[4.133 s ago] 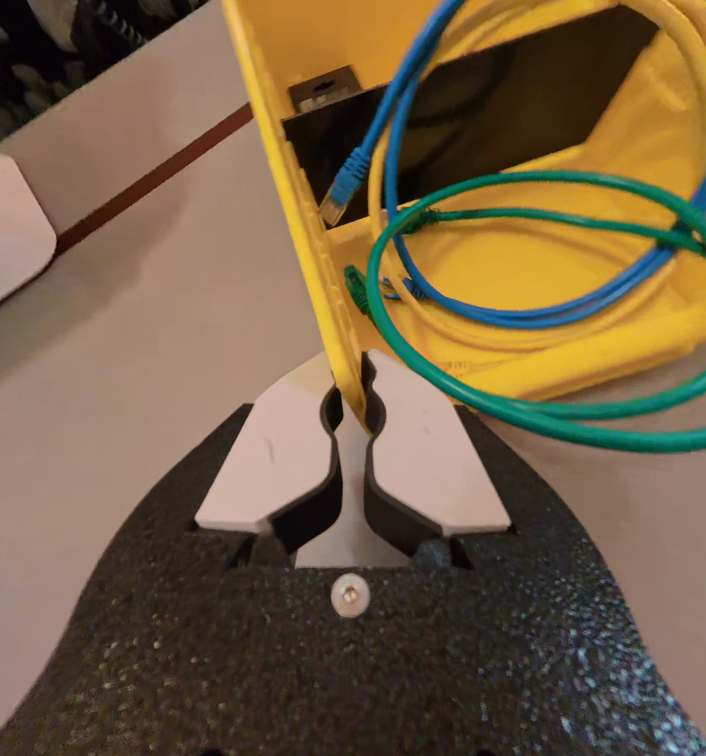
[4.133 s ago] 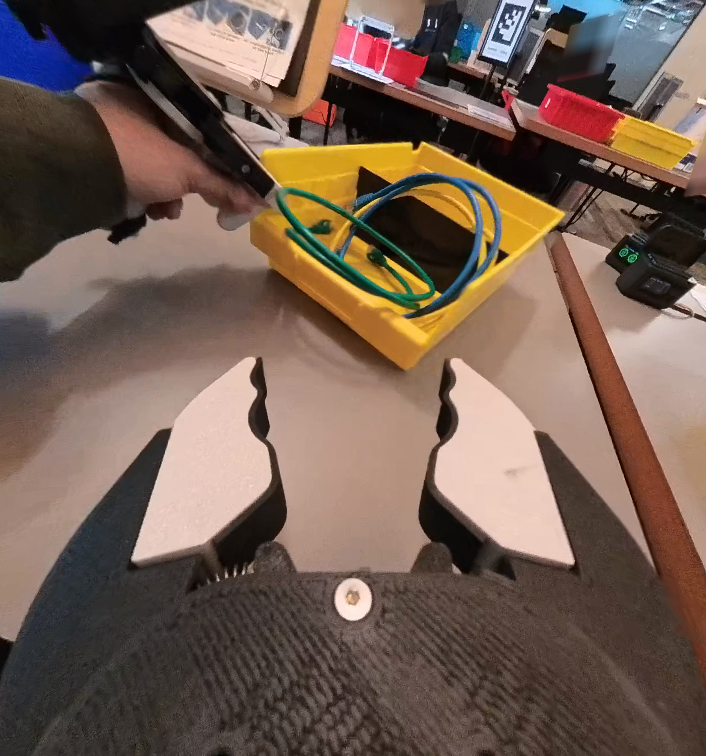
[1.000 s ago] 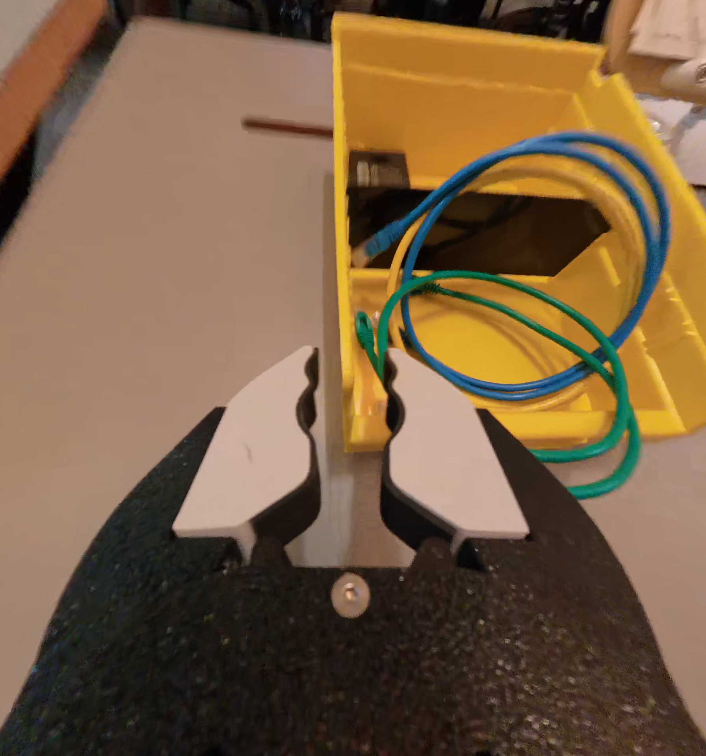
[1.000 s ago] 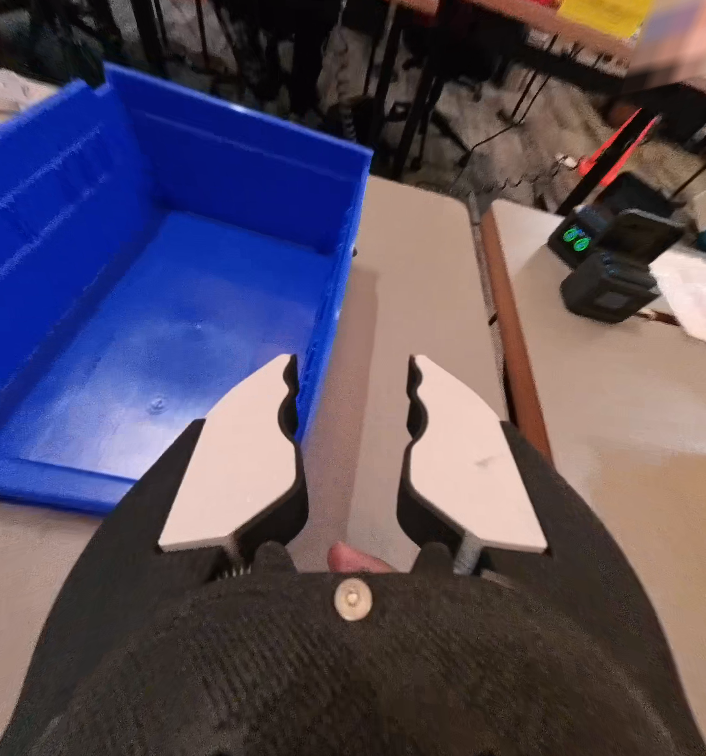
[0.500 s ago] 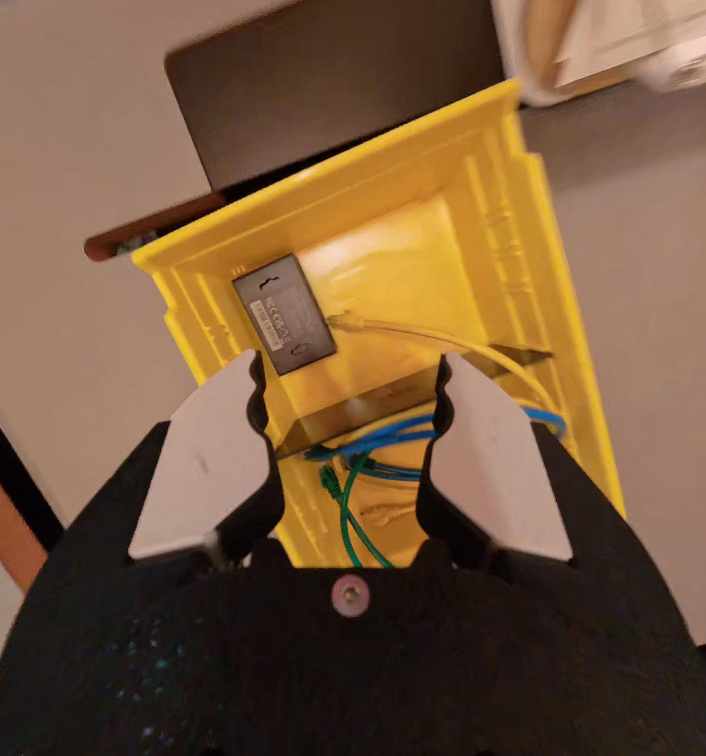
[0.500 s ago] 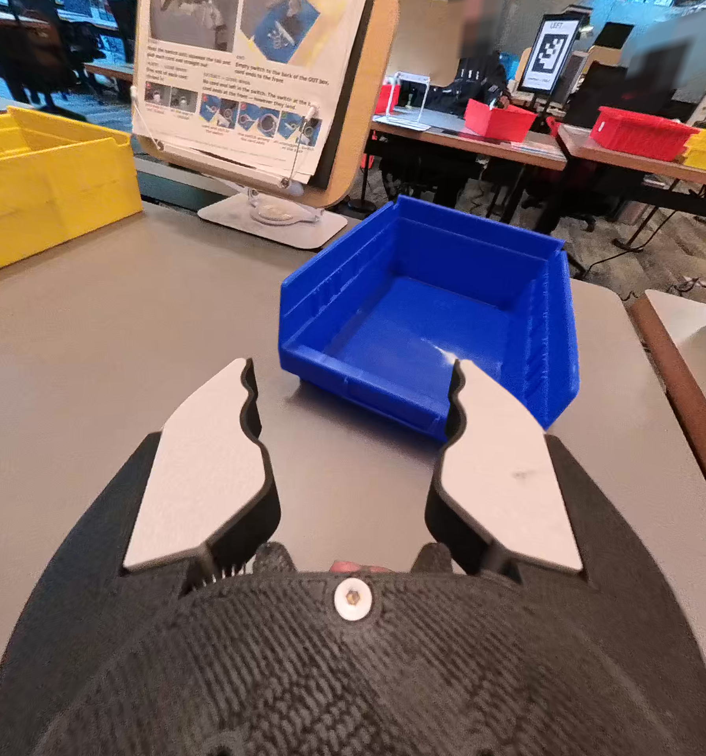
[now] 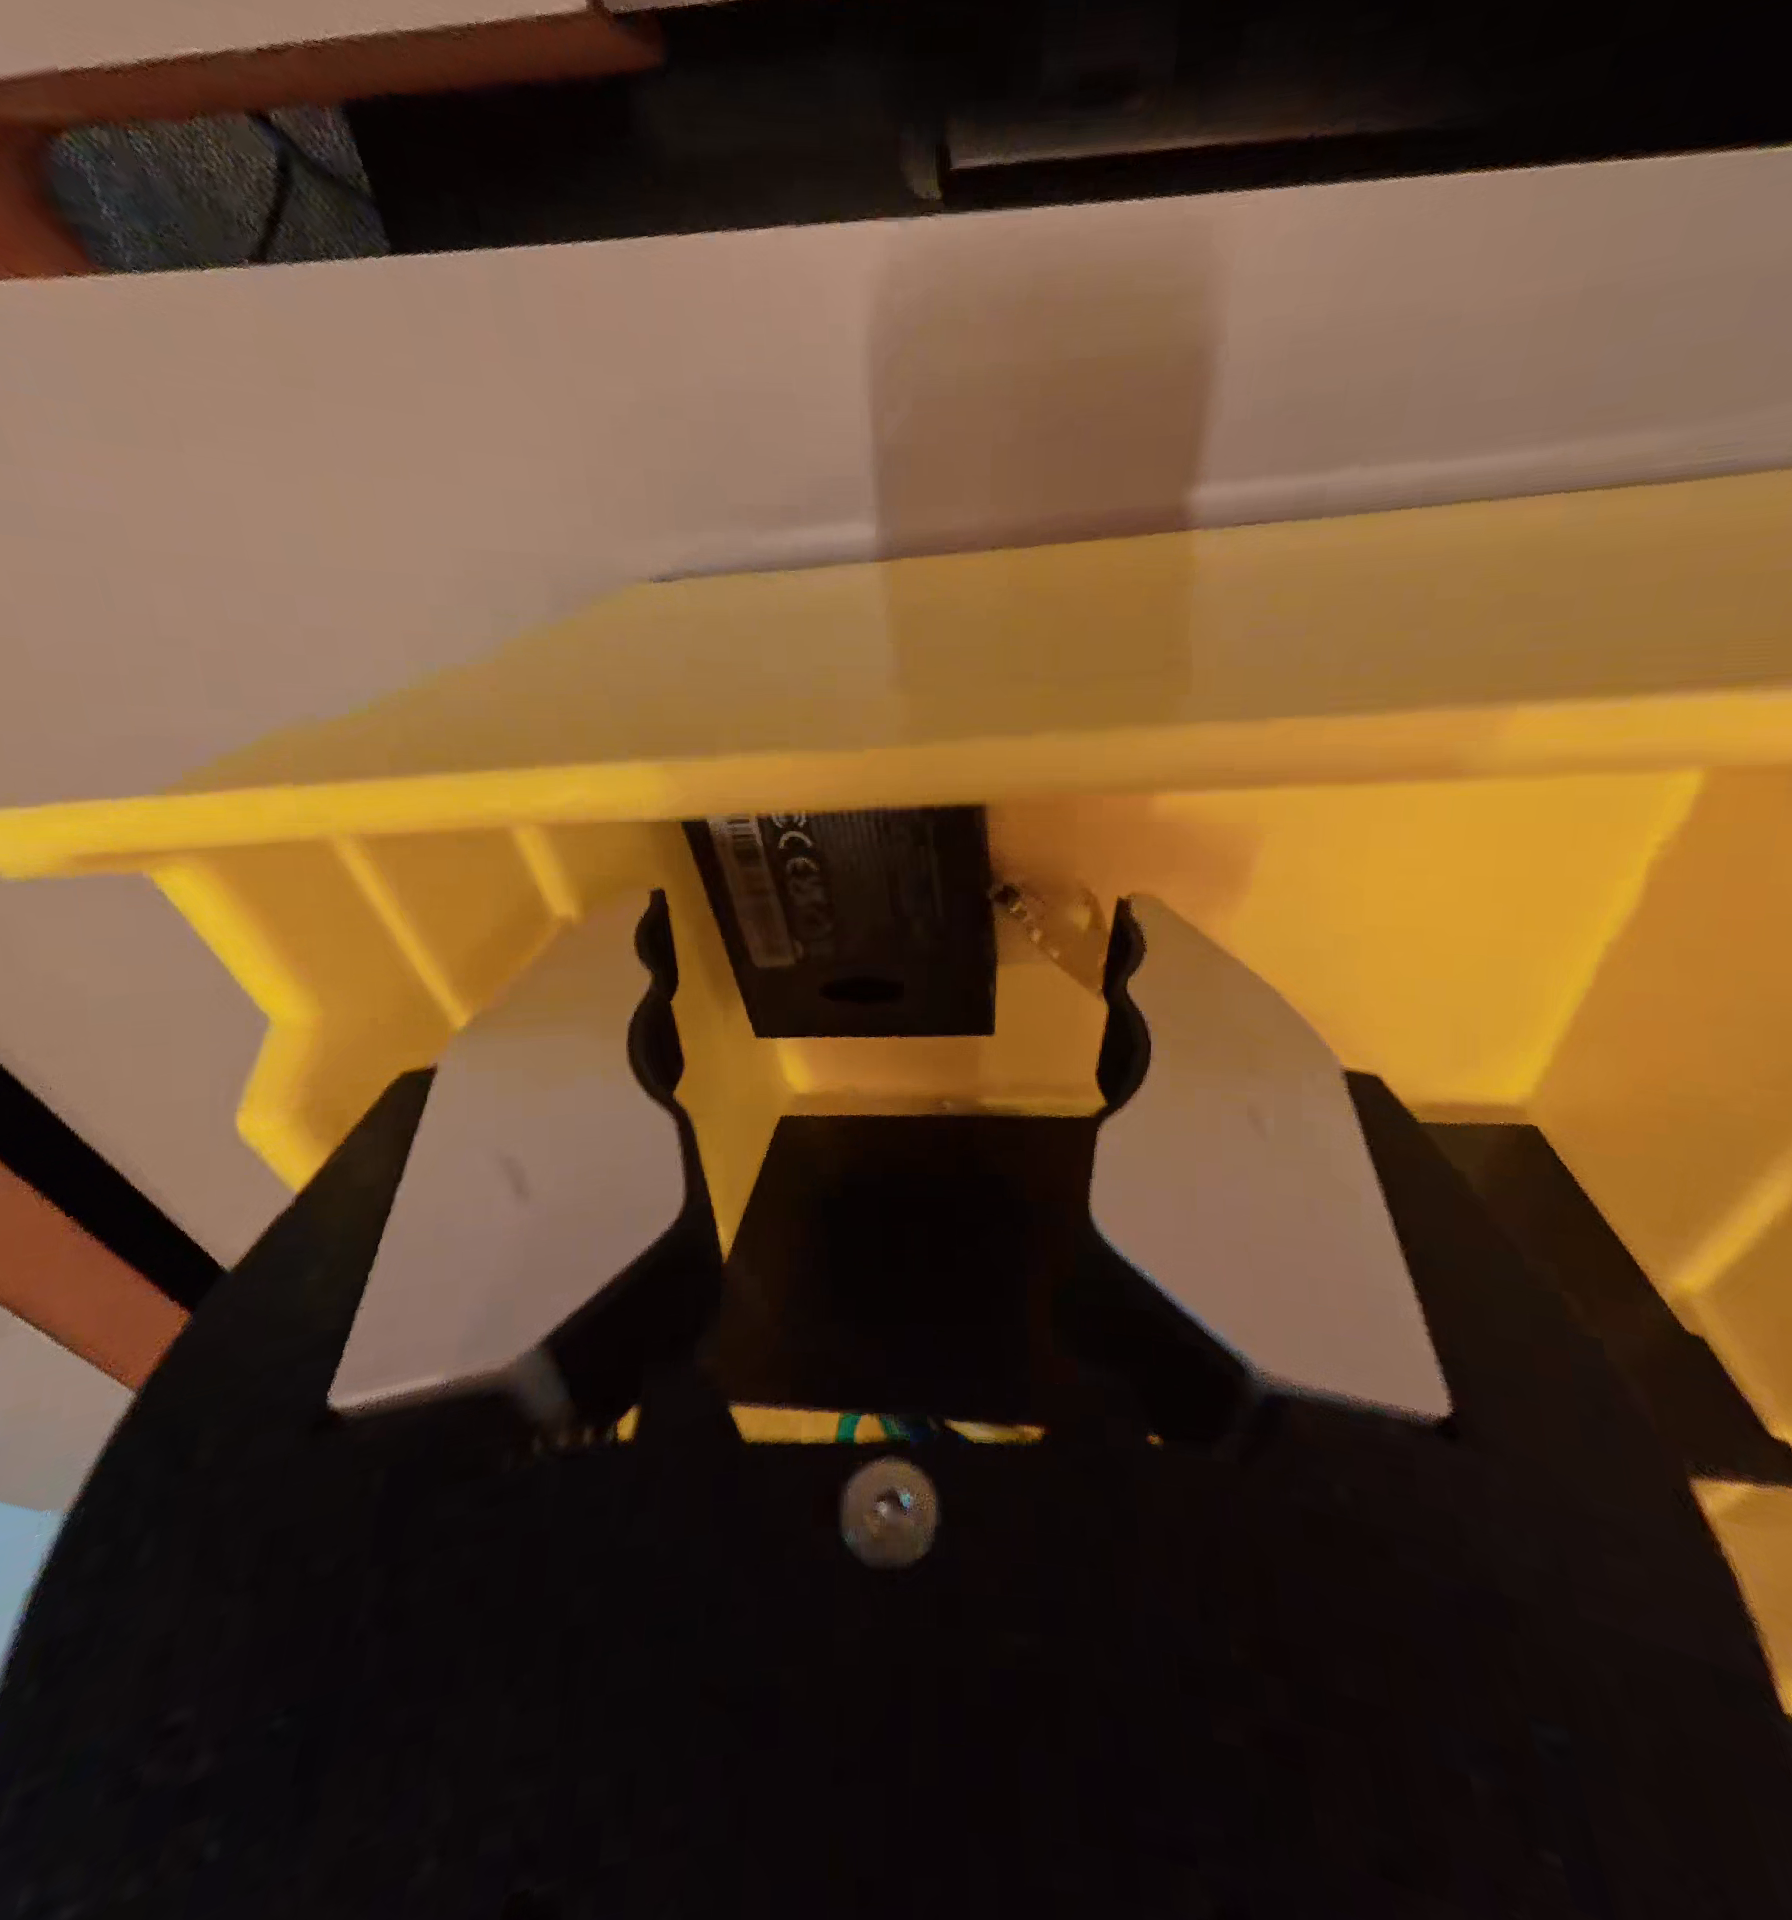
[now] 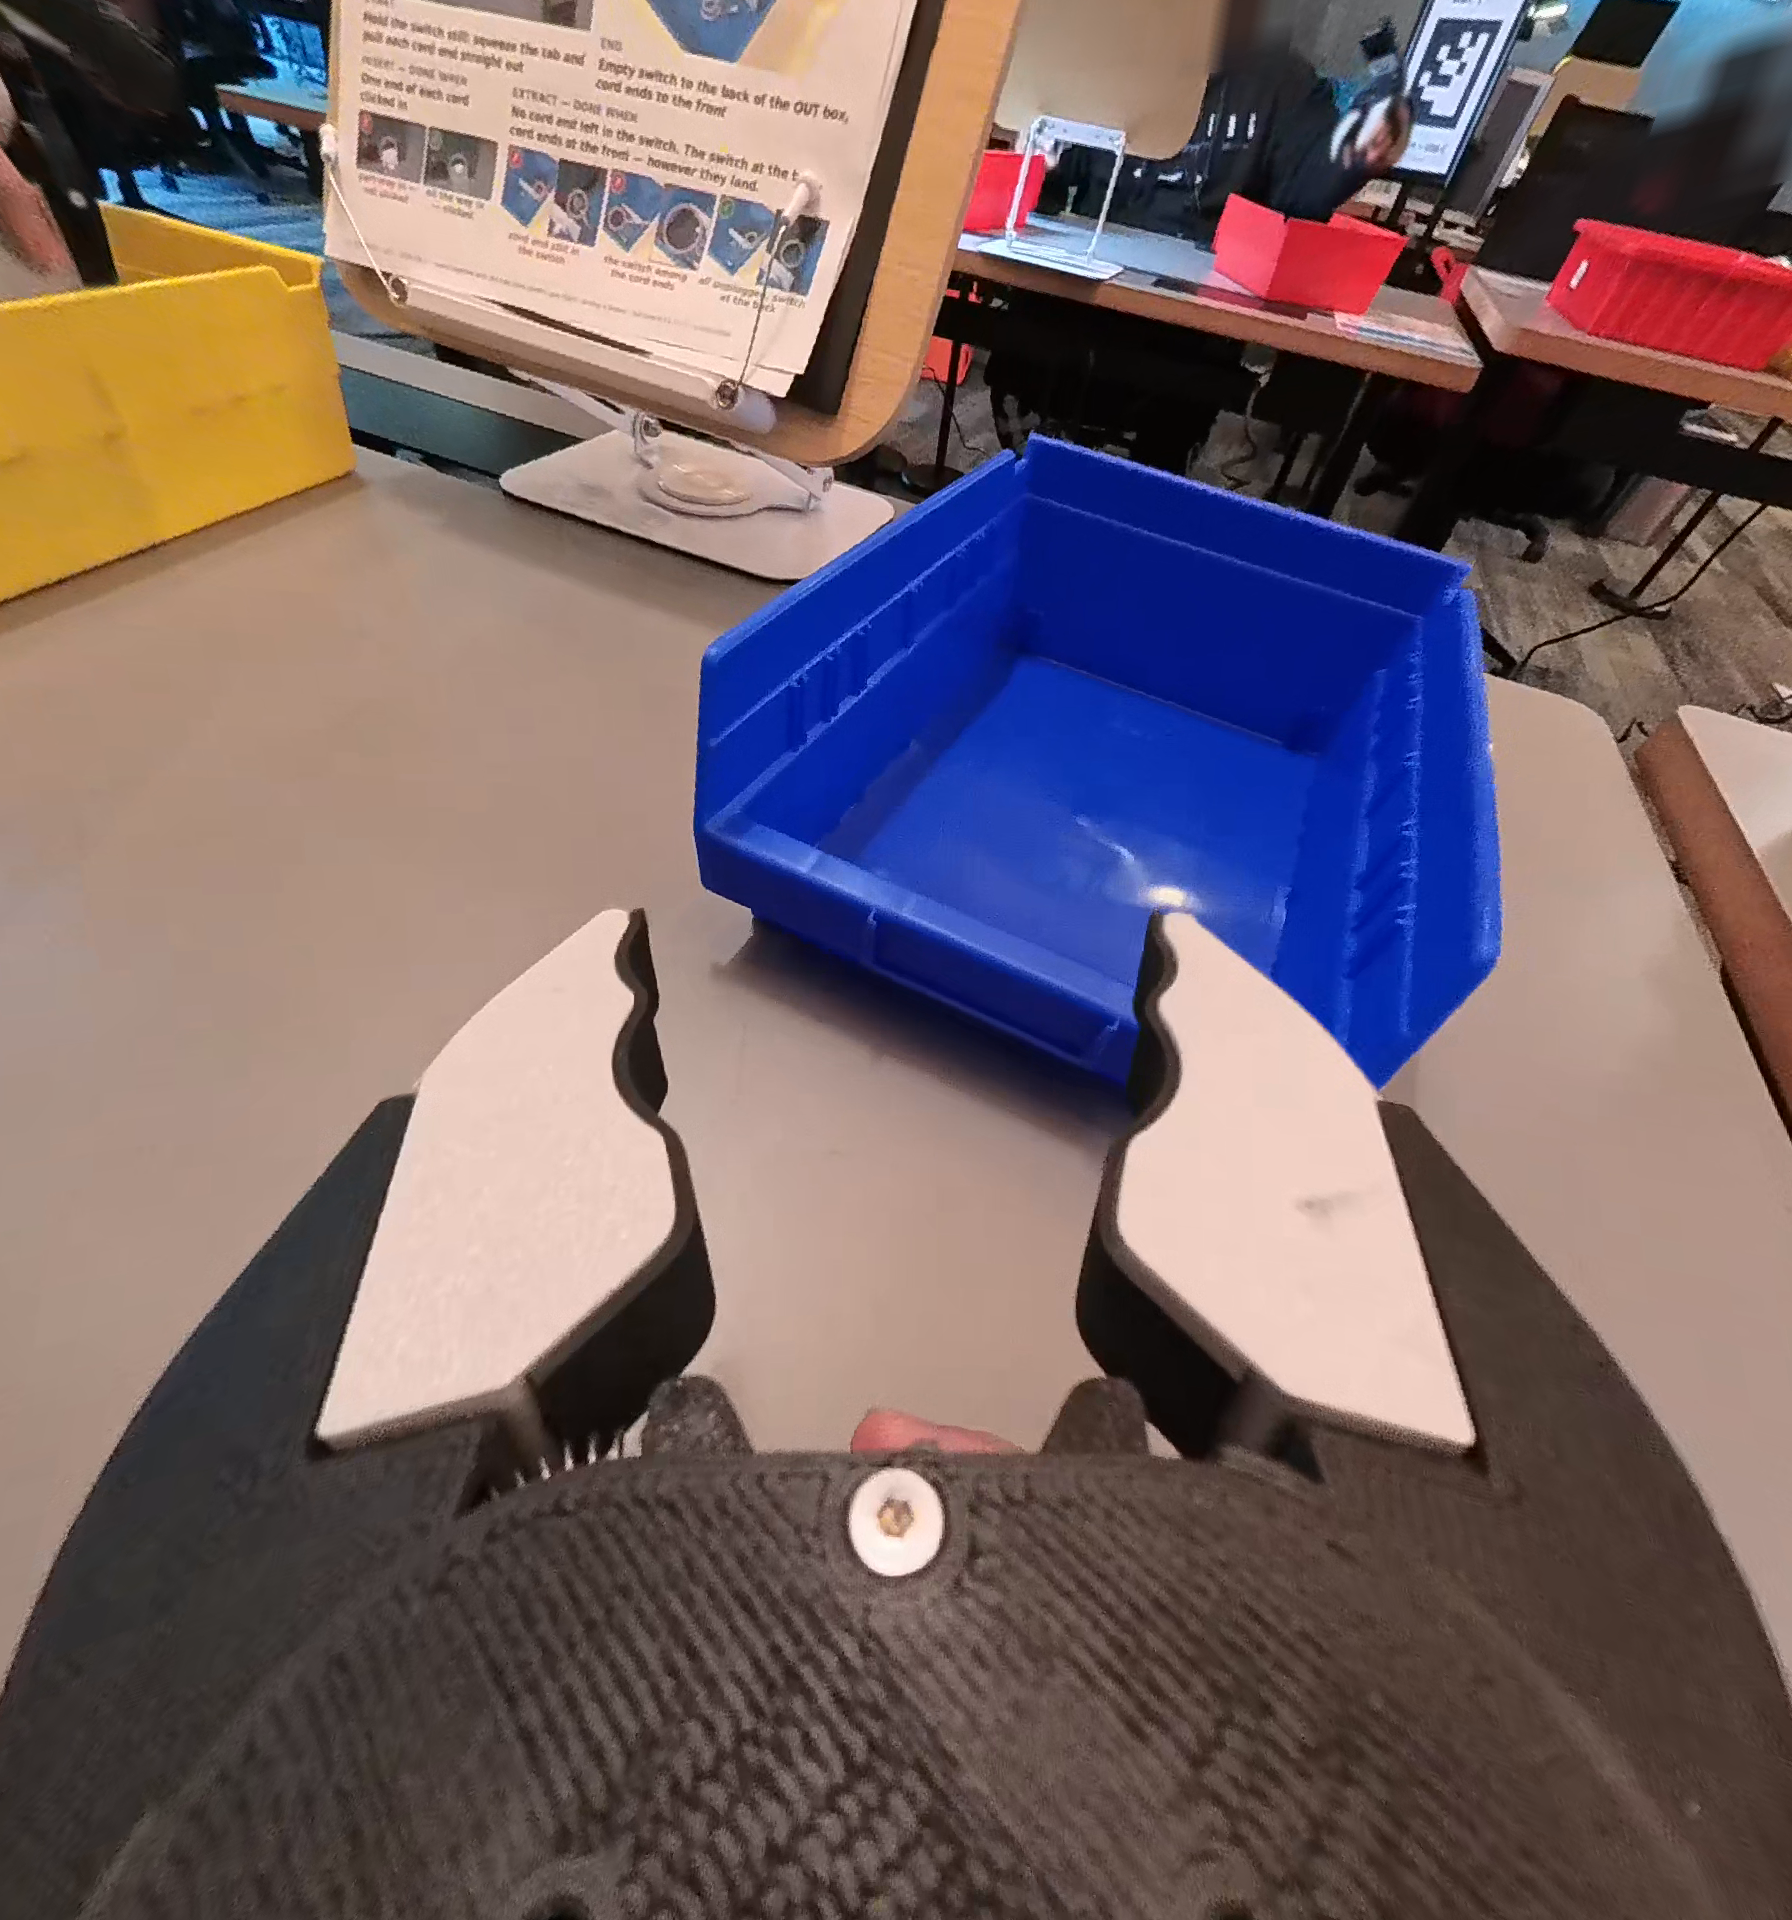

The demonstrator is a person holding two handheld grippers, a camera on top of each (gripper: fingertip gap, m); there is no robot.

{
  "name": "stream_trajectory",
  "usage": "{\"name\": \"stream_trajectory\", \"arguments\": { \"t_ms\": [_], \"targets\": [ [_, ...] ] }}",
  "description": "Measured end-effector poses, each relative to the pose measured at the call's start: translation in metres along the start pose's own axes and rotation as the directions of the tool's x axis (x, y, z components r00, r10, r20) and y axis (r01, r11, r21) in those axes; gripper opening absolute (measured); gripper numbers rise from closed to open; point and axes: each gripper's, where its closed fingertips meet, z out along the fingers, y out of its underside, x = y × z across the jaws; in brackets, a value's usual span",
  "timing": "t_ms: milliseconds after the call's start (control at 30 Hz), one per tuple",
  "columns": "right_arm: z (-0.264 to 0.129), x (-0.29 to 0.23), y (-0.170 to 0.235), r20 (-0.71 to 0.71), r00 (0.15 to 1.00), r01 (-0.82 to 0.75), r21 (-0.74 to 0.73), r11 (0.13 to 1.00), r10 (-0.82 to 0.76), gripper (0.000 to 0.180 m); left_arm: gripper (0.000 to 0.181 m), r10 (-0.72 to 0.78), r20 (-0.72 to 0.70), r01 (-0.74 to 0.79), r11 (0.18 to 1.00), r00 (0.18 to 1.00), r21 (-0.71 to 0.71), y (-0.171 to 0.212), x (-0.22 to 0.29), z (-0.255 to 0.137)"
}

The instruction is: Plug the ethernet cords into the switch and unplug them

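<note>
Switch [image 7: 856,925] in yellow bin [image 7: 1391,935], left gripper [image 7: 887,966] jaws wide around it, right gripper [image 8: 897,997] jaws wide, empty

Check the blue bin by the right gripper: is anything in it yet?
Empty. The right wrist view looks straight into the blue bin and shows only its bare, shiny floor; no switch or cords lie inside. The open right gripper holds nothing.

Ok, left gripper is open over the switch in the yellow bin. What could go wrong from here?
1. The switch sits tight against the yellow bin wall, so the left gripper may catch the wall rather than the switch.
2. A clear plug lies right beside the switch; closing could pinch it too.
3. The right gripper hangs open near the empty blue bin, too far off to steady anything.
</note>
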Motion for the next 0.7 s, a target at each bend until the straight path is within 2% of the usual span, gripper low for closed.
{"name": "stream_trajectory", "arguments": {
  "t_ms": [167, 367, 467, 500, 533, 700],
  "targets": [
    [0.0, -0.003, 0.002, 0.02, 1.0, -0.011, 0.003, 1.0, 0.011, 0.088, 0.065, -0.016, 0.09, 0.018, 0.999, 0.996, -0.027, 0.002, -0.007, 0.012],
    [-0.002, -0.001, 0.006, 0.02, 1.0, -0.011, -0.004, 1.0, 0.011, 0.086, 0.069, -0.031, 0.155, 0.038, 0.998, 0.987, -0.041, 0.002, -0.013, 0.019],
    [-0.002, 0.001, 0.007, 0.019, 1.0, -0.013, -0.005, 1.0, 0.013, 0.086, 0.068, 0.033, 0.127, -0.027, 0.999, 0.991, -0.044, 0.004, -0.014, 0.017],
    [-0.002, 0.001, 0.007, 0.02, 1.0, -0.016, -0.002, 1.0, 0.016, 0.085, 0.059, 0.059, 0.112, -0.055, 0.998, 0.992, -0.03, 0.004, -0.015, 0.016],
    [-0.001, 0.0, 0.006, 0.023, 1.0, -0.017, 0.0, 1.0, 0.017, 0.085, 0.057, 0.071, 0.083, -0.07, 0.997, 0.994, -0.014, 0.003, -0.013, 0.015],
    [0.0, -0.003, 0.006, 0.027, 1.0, -0.005, -0.002, 1.0, 0.005, 0.084, 0.061, 0.132, -0.15, -0.139, 0.99, 0.98, -0.037, 0.018, 0.021, 0.006]
  ]
}}
